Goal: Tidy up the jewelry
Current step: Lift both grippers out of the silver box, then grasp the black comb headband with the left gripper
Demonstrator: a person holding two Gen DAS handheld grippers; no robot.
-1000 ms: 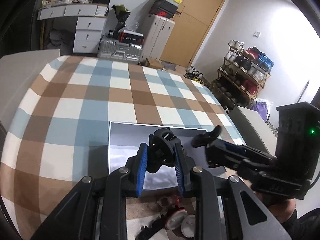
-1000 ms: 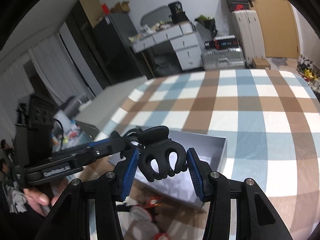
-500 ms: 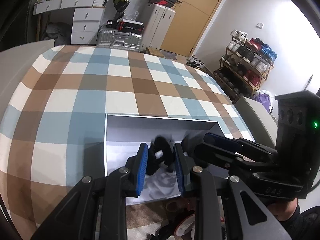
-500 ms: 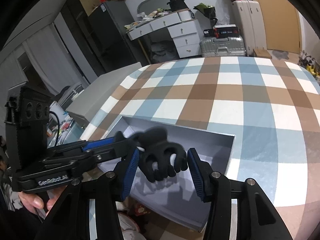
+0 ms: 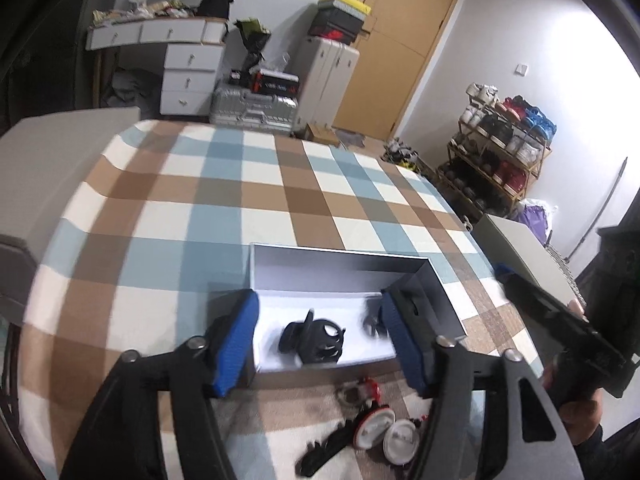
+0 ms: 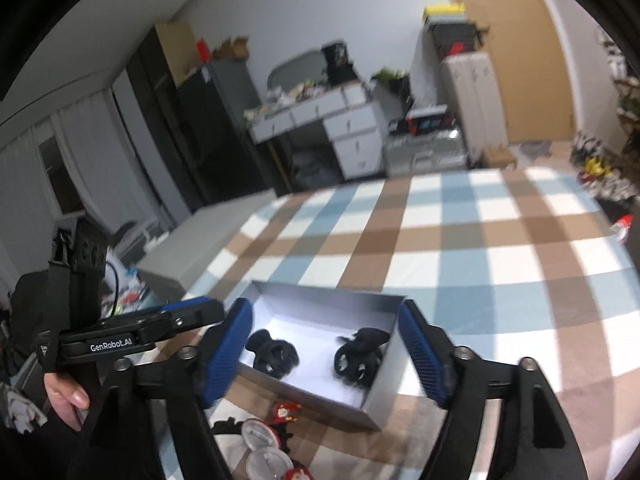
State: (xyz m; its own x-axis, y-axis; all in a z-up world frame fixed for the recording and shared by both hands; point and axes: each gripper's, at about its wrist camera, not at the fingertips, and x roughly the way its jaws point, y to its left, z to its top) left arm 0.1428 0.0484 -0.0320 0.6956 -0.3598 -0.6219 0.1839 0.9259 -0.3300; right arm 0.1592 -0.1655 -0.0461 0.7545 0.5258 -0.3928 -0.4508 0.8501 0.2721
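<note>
While both tools hang over the near end of the bed, the left gripper (image 5: 320, 336) has just been opening its blue jaws and now they stand apart with nothing pinched; a black hair claw (image 5: 314, 340) lies below, loose on the white floor of the box (image 5: 340, 270). The right gripper (image 6: 326, 350) has just been opening too, and its jaws stand wide, one past each side wall of the box, touching nothing. In the right wrist view two clips lie in the box: one black claw (image 6: 274, 356) near the left wall and a second black claw (image 6: 358, 354) near the right wall, a bit apart from each other. The box is a low open tray sitting on the checked blanket (image 5: 248, 204) close to the near edge, with its far wall turned to the middle of the bed. Past that far wall the blanket is bare all the way to the far edge, so lots of room shows there. Between the box and the near edge it is crowded: round badges (image 5: 386, 428), a small red piece (image 6: 286, 410) and a dark clip (image 5: 324, 446) lie close together.
</note>
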